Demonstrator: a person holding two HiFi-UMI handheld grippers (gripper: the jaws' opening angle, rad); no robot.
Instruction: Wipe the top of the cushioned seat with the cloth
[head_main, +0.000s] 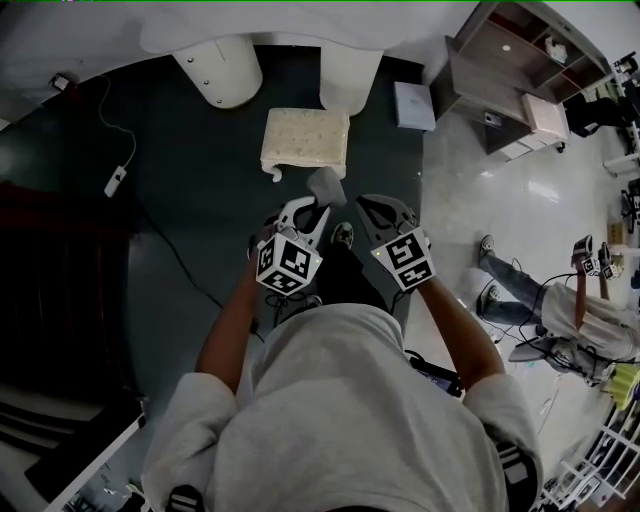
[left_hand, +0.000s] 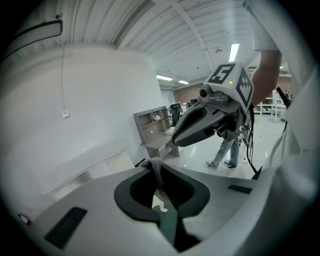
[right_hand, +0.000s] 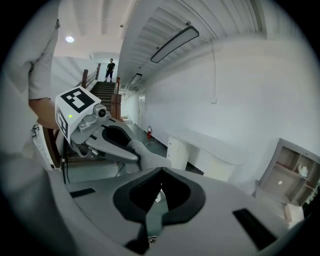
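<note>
The cream cushioned seat (head_main: 305, 138) stands on the dark floor ahead of me, with nothing lying on its top. My left gripper (head_main: 316, 207) is shut on a grey cloth (head_main: 327, 185) that sticks out past its tips, just short of the seat's near edge. In the left gripper view the cloth (left_hand: 156, 170) is pinched between the closed jaws of the left gripper (left_hand: 156, 162). My right gripper (head_main: 370, 204) is held beside the left one, shut and empty. In the right gripper view, beyond my right gripper (right_hand: 161, 172), the left gripper (right_hand: 107, 142) holds the cloth (right_hand: 147, 156).
Two white rounded table legs (head_main: 222, 72) rise just behind the seat. A pale flat box (head_main: 413, 105) lies to the seat's right, and a grey shelf unit (head_main: 520, 60) stands at the far right. A cable with a power strip (head_main: 115, 181) crosses the floor at the left. A person (head_main: 585, 325) stands at the right.
</note>
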